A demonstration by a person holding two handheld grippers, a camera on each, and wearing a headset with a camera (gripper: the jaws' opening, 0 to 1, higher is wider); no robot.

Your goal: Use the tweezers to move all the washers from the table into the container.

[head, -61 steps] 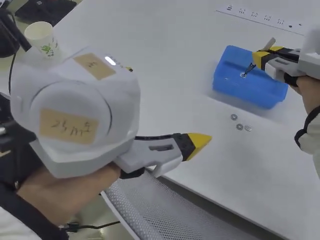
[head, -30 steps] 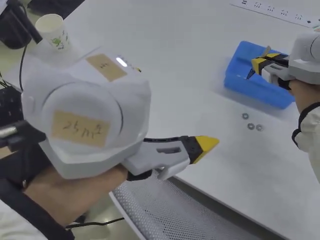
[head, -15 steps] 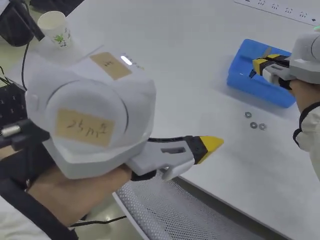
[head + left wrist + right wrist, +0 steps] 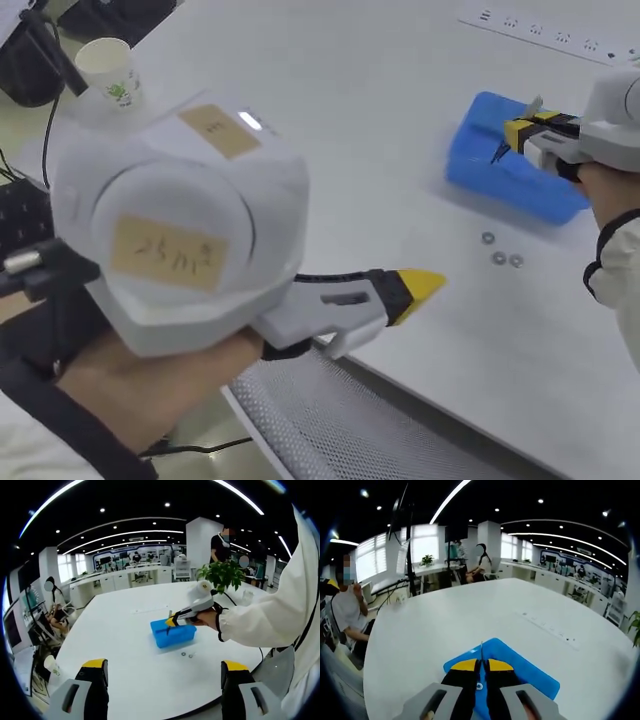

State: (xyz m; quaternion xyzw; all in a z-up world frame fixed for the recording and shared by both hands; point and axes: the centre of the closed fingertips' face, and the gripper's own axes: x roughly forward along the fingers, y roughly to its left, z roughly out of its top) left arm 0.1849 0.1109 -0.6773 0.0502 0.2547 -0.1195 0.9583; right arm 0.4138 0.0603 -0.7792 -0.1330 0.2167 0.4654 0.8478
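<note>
The right gripper [image 4: 518, 132] was found clamped on the tweezers [image 4: 497, 152], tips over the blue container [image 4: 480, 178]. Three washers [image 4: 499, 258] lay on the table [image 4: 350, 120] just beside it, toward the person, nearest that gripper. The left gripper [image 4: 164, 665] was held open, well apart.

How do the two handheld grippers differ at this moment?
The left gripper has its jaws wide apart and holds nothing; the right gripper has its jaws shut on the tweezers. The left gripper hangs at the near edge of the table, while the right gripper is over the blue container. Both have yellow-tipped jaws on pale bodies.
</note>
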